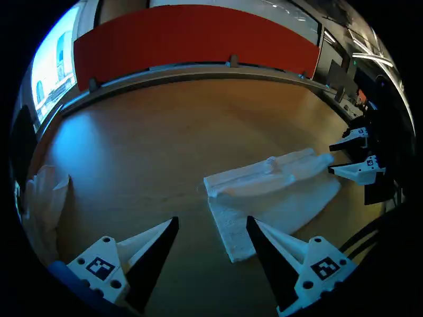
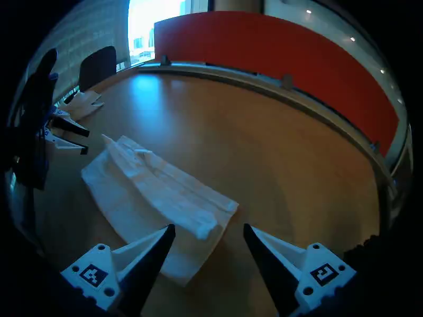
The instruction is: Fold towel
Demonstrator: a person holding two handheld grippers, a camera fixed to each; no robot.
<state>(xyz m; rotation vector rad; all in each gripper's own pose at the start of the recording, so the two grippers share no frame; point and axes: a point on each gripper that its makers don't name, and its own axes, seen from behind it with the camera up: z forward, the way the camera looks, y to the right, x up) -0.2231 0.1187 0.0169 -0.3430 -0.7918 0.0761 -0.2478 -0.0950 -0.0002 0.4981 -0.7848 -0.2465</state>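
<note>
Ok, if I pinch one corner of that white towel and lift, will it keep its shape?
Probably not: the towel lies limp with soft, wrinkled folds, so it should droop and partly unfold when lifted. It looks thin, so likely light. On the smooth wooden table it may slide or bunch if pushed rather than pinched.

Left gripper view: camera rides my left gripper (image 1: 211, 218), low over table (image 1: 158, 137), looks along own fingers toward red partition (image 1: 195, 42); towel (image 1: 275, 195) close, ahead-right. Right gripper view: camera rides my right gripper (image 2: 209, 226), also low, towel close ahead-left, seen from opposite end. Both views share towel, table, red partition; each catches my other gripper at far edge
</note>
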